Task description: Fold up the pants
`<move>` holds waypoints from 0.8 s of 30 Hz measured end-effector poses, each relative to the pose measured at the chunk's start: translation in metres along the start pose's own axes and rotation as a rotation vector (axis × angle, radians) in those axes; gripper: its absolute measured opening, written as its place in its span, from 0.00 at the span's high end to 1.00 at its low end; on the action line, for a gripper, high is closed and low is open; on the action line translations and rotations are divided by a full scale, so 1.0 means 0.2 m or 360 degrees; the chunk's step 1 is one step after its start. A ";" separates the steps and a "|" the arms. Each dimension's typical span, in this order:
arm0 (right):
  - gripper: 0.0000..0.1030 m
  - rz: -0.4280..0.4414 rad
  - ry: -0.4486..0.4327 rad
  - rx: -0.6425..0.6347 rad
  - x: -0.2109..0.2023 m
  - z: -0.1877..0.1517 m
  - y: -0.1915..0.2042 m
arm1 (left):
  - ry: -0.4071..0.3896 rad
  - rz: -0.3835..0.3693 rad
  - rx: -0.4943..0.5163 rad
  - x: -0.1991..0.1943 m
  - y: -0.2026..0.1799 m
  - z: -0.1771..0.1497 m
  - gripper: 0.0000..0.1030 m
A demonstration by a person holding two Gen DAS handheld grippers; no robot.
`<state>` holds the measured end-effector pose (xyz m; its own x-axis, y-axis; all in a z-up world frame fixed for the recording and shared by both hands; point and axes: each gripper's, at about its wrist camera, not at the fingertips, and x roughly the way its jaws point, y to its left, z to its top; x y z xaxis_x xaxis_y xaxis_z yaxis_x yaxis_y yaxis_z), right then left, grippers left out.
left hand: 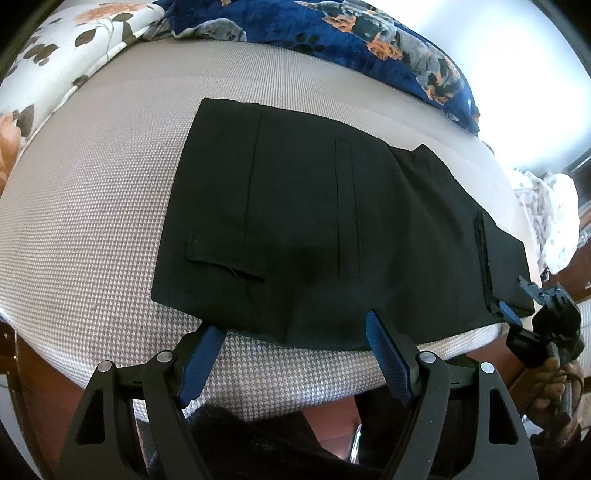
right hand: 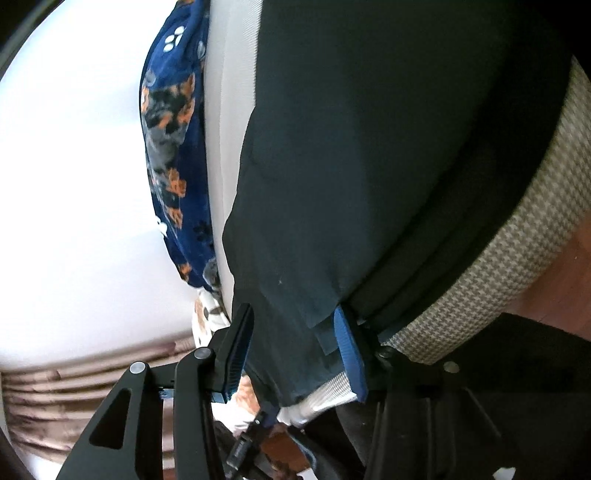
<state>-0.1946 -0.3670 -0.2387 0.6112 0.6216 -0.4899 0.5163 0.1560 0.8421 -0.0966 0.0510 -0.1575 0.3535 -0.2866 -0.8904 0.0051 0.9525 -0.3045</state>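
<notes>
Black pants (left hand: 332, 221) lie folded flat on a bed with a houndstooth cover (left hand: 92, 240). My left gripper (left hand: 295, 336) is open at their near edge; its blue pads (left hand: 205, 350) touch no cloth. My right gripper (left hand: 511, 314), held by a hand (left hand: 554, 391), sits at the pants' right near corner. In the right wrist view the pants (right hand: 369, 166) fill the frame. There the right gripper (right hand: 295, 350) is rolled on its side with the corner layers between its jaws. One blue pad (right hand: 349, 354) is tucked under the top layers. The other stands beside the cloth, not clamped.
A navy blanket with a dog print (left hand: 351, 33) and a floral pillow (left hand: 66, 48) lie along the bed's far side. White spotted cloth (left hand: 550, 221) hangs off the right. The bed's near edge drops to a reddish floor (right hand: 561, 266). A bright wall (right hand: 74, 166) is beyond.
</notes>
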 end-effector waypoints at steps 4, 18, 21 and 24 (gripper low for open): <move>0.99 -0.0024 0.0017 0.0100 0.01 0.02 -0.09 | 0.0004 -0.0005 -0.0001 0.00 0.00 0.00 0.26; 0.96 -0.0076 0.0069 -0.0136 -0.05 -0.04 0.00 | 0.0011 -0.0013 -0.0010 0.01 0.00 0.00 0.26; 0.96 -0.0111 0.0096 -0.0127 -0.05 -0.07 -0.04 | 0.0011 -0.0011 -0.0008 0.01 -0.01 0.00 0.26; 0.96 -0.0092 0.0096 -0.0117 -0.05 -0.07 -0.05 | 0.0013 -0.0013 -0.0009 0.01 0.00 0.00 0.26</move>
<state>-0.2144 -0.3639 -0.2397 0.5431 0.6547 -0.5257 0.5032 0.2474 0.8280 -0.0957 0.0499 -0.1588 0.3460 -0.2950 -0.8906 0.0028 0.9496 -0.3134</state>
